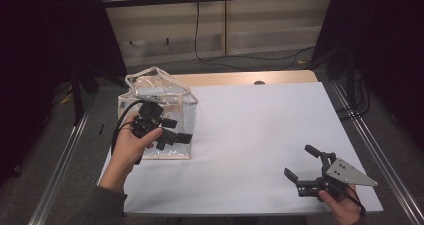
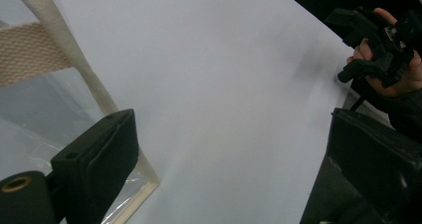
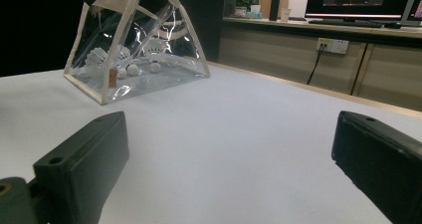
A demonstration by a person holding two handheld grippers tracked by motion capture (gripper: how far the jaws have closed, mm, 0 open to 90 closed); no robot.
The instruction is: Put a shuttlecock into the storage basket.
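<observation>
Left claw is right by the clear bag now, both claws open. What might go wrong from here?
1. The clear bag is thin, floppy plastic; the left claw may pinch only film and crumple the wall instead of catching the beige trim.
2. The shuttlecocks lie loose inside; tipping or dragging the bag could spill them through the open top.
3. The right claw hangs far off near the table's front edge, so nothing steadies the bag if it slides.
</observation>
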